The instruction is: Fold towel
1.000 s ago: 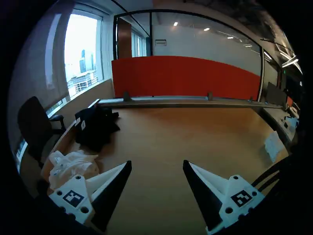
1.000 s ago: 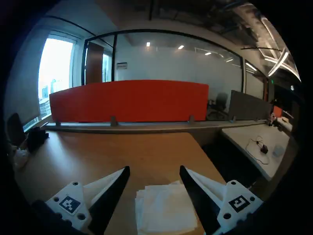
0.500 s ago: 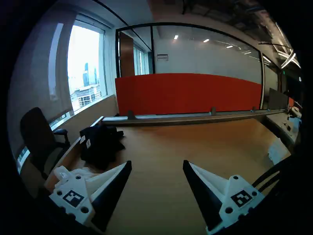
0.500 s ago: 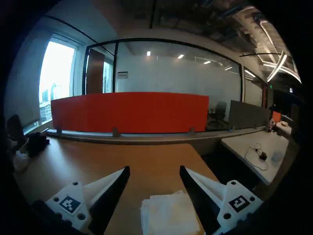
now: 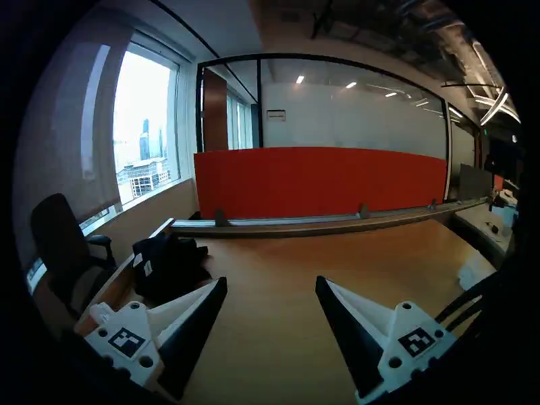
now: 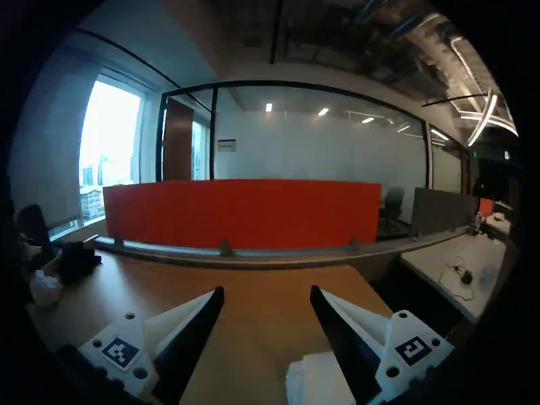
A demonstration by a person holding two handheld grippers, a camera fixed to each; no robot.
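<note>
In the right gripper view a stack of folded white towels (image 6: pixel 317 381) lies on the wooden desk (image 6: pixel 256 297) at the bottom, partly behind my right finger. My right gripper (image 6: pixel 266 297) is open above the desk with nothing between its fingers. In the left gripper view my left gripper (image 5: pixel 270 287) is also open and holds nothing, raised over the same desk (image 5: pixel 304 270). A corner of the white towels (image 5: pixel 474 270) shows at the far right of that view.
A black bag (image 5: pixel 165 266) lies at the desk's left side, with a crumpled white bag (image 6: pixel 46 287) near it. A red divider panel (image 5: pixel 324 179) runs along the desk's far edge. An office chair (image 5: pixel 61 253) stands by the window. Another desk (image 6: pixel 459 266) with cables is on the right.
Both grippers have tilted upward: the desk and divider sit lower in each view. The towel stack has slid to the bottom edge of the right gripper view. The crumpled white bag left the left gripper view.
</note>
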